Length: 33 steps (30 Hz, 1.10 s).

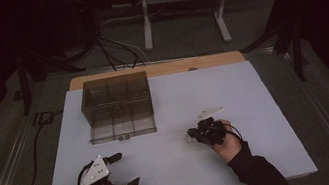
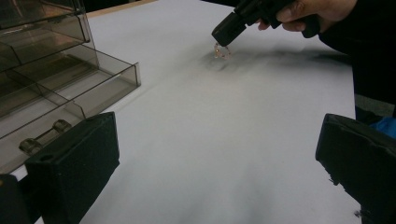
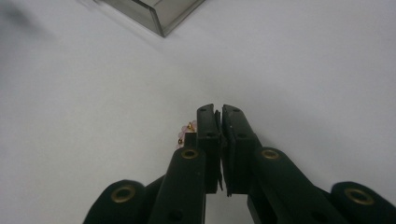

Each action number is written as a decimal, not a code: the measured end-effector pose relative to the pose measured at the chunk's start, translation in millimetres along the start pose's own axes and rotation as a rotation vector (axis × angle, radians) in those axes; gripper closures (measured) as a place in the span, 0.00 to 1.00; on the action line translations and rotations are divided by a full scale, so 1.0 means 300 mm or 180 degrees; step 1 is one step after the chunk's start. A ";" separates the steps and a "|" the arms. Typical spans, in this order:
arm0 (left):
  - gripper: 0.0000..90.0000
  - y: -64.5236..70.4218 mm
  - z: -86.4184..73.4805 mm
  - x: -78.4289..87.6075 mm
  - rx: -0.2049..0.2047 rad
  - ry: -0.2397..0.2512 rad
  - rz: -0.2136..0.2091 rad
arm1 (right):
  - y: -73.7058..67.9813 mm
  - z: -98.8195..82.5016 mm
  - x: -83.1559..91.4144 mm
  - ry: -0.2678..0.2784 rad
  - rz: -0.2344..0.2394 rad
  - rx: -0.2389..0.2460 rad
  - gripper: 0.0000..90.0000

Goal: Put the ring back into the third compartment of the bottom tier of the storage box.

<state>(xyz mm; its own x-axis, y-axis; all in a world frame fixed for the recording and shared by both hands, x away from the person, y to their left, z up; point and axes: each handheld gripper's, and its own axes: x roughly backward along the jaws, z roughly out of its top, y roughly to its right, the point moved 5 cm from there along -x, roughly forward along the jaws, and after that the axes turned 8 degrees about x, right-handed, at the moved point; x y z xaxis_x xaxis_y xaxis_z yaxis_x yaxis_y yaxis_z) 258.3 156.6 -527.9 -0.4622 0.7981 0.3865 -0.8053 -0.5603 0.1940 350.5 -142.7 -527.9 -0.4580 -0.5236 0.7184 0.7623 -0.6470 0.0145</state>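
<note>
1. A smoky, see-through plastic organiser box (image 1: 118, 107) sits toward the far left of the worktop (image 1: 180, 171), which is covered by a smooth, matte white sheet. Thin walls divide the box into rectangular compartments; nothing can be made out inside them.
2. In the left gripper view the box (image 2: 56, 88) shows hard, glossy walls, and a small hinge or clasp (image 2: 44, 137) on its near edge.
3. A tiny trinket (image 2: 221, 51), clear and pinkish with gold specks, lies on the white sheet near the worktop's middle, right of the box and well apart from it.
4. The right gripper (image 1: 193, 135) points its tip down at that trinket. In the right gripper view its jaws stand together with only a thin slit between them, and the trinket (image 3: 186, 133) peeks out beside the left jaw; whether it is pinched cannot be told.
5. The left gripper (image 1: 126, 170) rests at the near left of the worktop, its blocky black jaws wide apart and holding nothing.
</note>
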 end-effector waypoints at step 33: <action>0.01 -0.003 0.000 0.002 -0.0003 0.0001 -0.0009 | -0.039 0.132 -0.002 0.0122 0.0086 0.0125 0.96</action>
<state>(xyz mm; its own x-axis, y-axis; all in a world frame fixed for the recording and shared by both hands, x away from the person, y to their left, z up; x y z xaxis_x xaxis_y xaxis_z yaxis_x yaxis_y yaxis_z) 258.8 157.4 -527.8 -0.4601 0.7997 0.3857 -0.8069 -0.5579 0.1942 359.9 -112.9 -501.0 -0.4538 -0.5619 0.6916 0.7916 -0.6105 0.0234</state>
